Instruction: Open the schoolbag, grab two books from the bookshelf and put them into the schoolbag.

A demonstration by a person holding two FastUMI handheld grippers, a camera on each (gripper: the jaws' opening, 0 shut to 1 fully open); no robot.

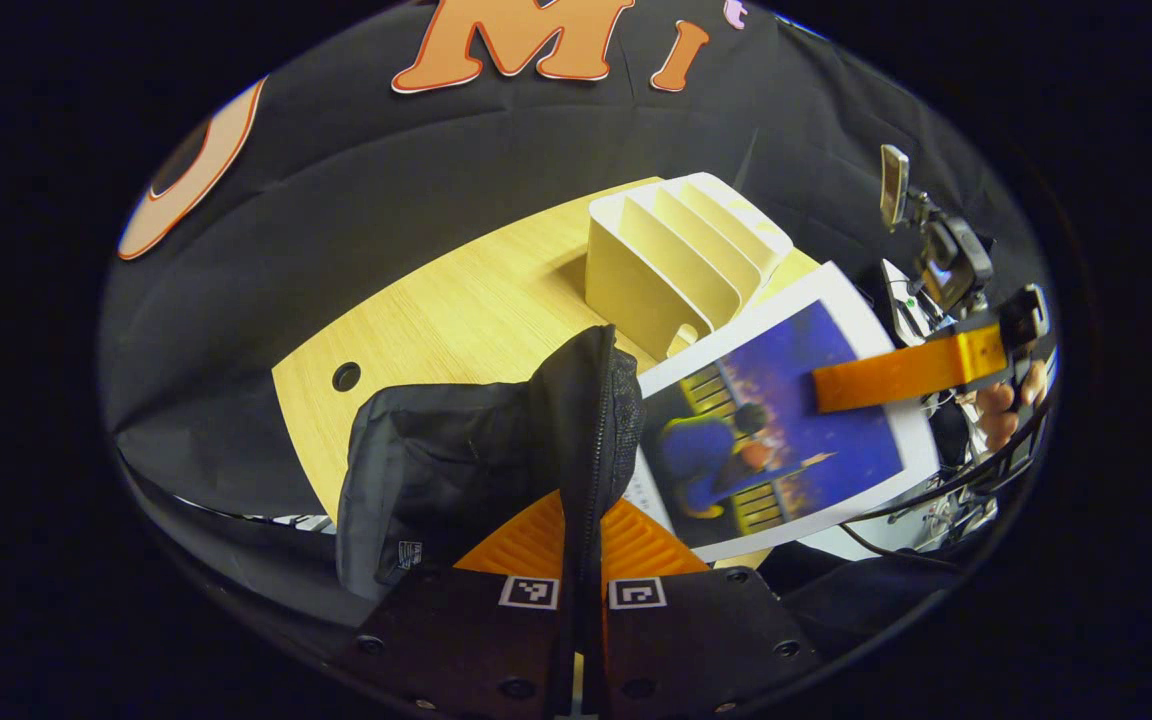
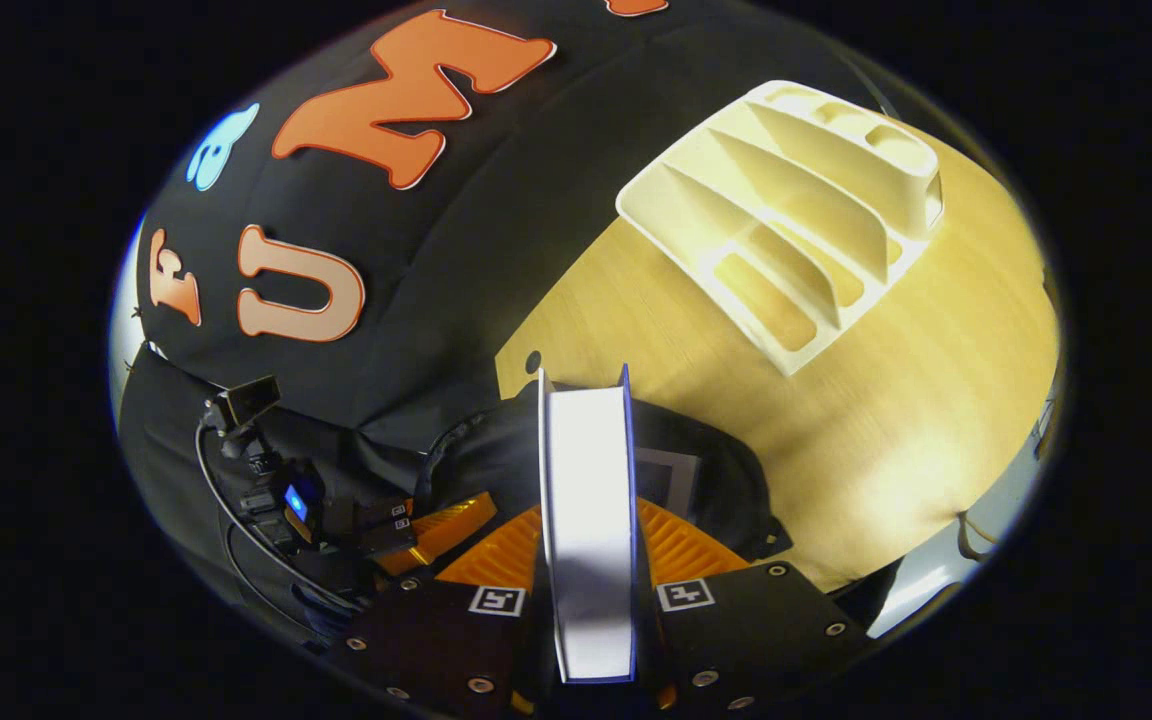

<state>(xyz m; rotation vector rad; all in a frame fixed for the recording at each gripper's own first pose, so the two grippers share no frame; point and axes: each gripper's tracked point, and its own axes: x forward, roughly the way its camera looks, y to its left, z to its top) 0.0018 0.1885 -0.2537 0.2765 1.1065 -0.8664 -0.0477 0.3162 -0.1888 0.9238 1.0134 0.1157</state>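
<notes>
The black schoolbag (image 1: 456, 460) stands on the wooden table (image 1: 456, 310). My left gripper (image 1: 581, 525) is shut on the bag's zippered rim and holds it up. A blue-covered book (image 1: 786, 430) hangs tilted just right of the bag's mouth, pinched by the right gripper (image 1: 896, 375). In the right gripper view that book (image 2: 591, 480) shows edge-on, white pages between blue covers, with my right gripper (image 2: 591, 540) shut on it above the open bag (image 2: 726, 470). A flat grey-edged thing (image 2: 671, 480) lies inside the bag. The white bookshelf (image 2: 796, 210) stands behind, its slots bare.
The table's round cable hole (image 1: 346, 376) lies left of the bag. Cameras on stands (image 1: 936, 250) and cables crowd the space beyond the table's right edge. In the right gripper view, the left gripper's orange finger (image 2: 446, 530) and its cabled body (image 2: 276, 490) sit to the left.
</notes>
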